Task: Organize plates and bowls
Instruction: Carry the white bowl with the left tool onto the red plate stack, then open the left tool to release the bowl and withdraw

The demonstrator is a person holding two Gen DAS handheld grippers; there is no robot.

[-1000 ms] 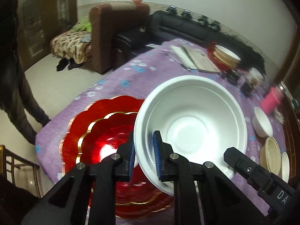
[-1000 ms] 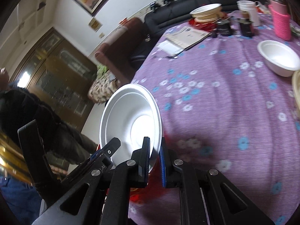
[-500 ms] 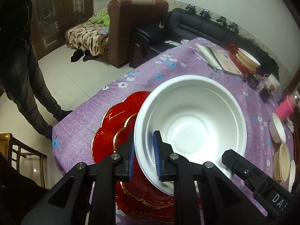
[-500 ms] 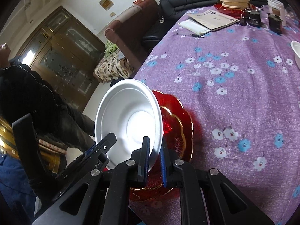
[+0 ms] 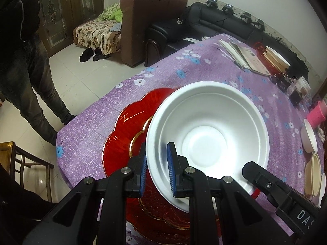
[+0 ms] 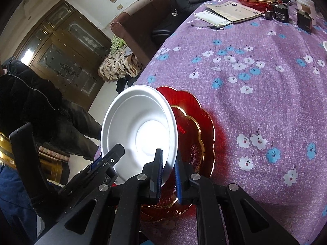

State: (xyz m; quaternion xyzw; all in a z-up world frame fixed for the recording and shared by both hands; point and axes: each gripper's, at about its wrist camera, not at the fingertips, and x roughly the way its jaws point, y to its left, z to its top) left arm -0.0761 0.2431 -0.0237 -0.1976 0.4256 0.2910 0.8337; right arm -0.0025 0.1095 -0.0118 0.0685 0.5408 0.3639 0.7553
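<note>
Two grippers, left gripper [image 5: 156, 170] and right gripper [image 6: 168, 172], each clamp the rim of one smooth white foam bowl [image 5: 206, 140], held tilted above glossy red scalloped plates [image 6: 196, 134] on the purple floral tablecloth [image 6: 255, 94].

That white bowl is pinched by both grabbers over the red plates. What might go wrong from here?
Three things stand out.

1. Both the left gripper and the right gripper grip only the thin rim of the white bowl; if they pull unevenly, the rim might bend or slip free.

2. The bowl hangs tilted above the red plates, so a drop could knock or chip them.

3. Those plates sit close to the edge of the table, so a hard nudge might push them off.
</note>
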